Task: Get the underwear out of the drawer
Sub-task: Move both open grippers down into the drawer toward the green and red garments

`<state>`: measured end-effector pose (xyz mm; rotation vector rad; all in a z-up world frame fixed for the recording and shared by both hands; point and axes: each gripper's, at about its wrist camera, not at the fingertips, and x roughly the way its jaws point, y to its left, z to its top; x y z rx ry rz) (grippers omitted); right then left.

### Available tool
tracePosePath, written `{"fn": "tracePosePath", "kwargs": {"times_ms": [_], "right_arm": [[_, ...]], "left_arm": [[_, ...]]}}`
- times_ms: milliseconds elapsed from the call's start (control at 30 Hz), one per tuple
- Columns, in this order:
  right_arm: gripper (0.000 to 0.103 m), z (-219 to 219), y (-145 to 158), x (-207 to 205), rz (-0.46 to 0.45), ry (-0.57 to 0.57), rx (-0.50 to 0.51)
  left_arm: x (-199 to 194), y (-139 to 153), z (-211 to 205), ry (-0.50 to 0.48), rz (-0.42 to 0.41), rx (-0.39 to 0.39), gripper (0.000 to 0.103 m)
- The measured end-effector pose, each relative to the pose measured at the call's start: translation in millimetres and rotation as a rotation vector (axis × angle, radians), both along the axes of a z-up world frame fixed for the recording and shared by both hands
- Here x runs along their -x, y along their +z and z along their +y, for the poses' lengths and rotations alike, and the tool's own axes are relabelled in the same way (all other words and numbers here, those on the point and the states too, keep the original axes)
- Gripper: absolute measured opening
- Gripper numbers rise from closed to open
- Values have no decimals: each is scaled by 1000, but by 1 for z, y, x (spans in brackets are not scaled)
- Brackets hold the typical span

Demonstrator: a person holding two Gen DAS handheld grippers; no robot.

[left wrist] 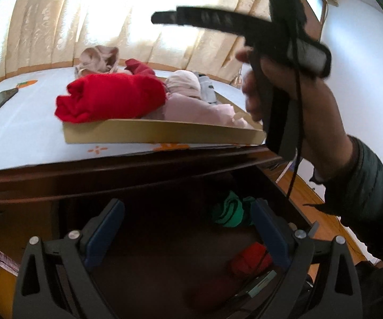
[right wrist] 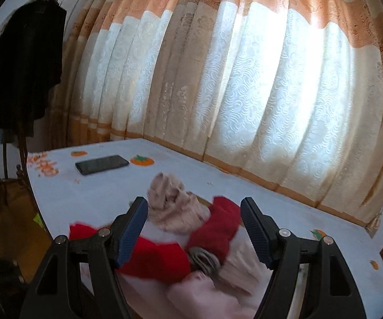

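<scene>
My left gripper [left wrist: 186,228] stands open over the dark open drawer [left wrist: 143,239], nothing between its blue pads. Inside the drawer a green garment [left wrist: 228,210] lies at the right, with a red one [left wrist: 250,260] nearer me. On the tabletop above, a shallow cardboard tray [left wrist: 164,133] holds a red garment [left wrist: 111,101] and pink ones [left wrist: 191,106]. My right gripper [right wrist: 194,228] is open above that pile, gripping nothing; red underwear [right wrist: 218,228] and a beige piece [right wrist: 170,204] lie under it. A hand [left wrist: 284,85] carries it.
A white patterned cloth [right wrist: 98,194] covers the table, with a black phone [right wrist: 102,164] lying near its far left. Curtains [right wrist: 244,79] hang close behind the table. A dark coat [right wrist: 23,66] hangs on a stand at the left. The wooden floor [left wrist: 311,204] shows to the drawer's right.
</scene>
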<state>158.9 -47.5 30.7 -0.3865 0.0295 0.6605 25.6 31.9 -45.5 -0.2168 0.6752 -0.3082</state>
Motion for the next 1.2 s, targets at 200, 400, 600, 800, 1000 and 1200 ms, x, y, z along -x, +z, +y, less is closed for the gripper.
{"fn": "tracePosePath", "kwargs": {"times_ms": [200, 400, 600, 800, 1000, 1200], "right_arm": [[74, 26, 21, 3, 20, 60, -32], [78, 34, 38, 20, 24, 107, -30], [79, 40, 41, 19, 42, 122, -35], [79, 3, 29, 32, 117, 183, 45], [79, -78, 11, 64, 192, 168, 176], [79, -145, -1, 95, 237, 120, 251]], "left_arm": [[7, -3, 12, 27, -2, 26, 97], [11, -9, 23, 53, 8, 55, 97], [13, -8, 20, 42, -1, 64, 97], [16, -7, 26, 43, -7, 58, 97], [11, -14, 15, -2, 26, 27, 97], [0, -18, -10, -81, 85, -15, 97]]}}
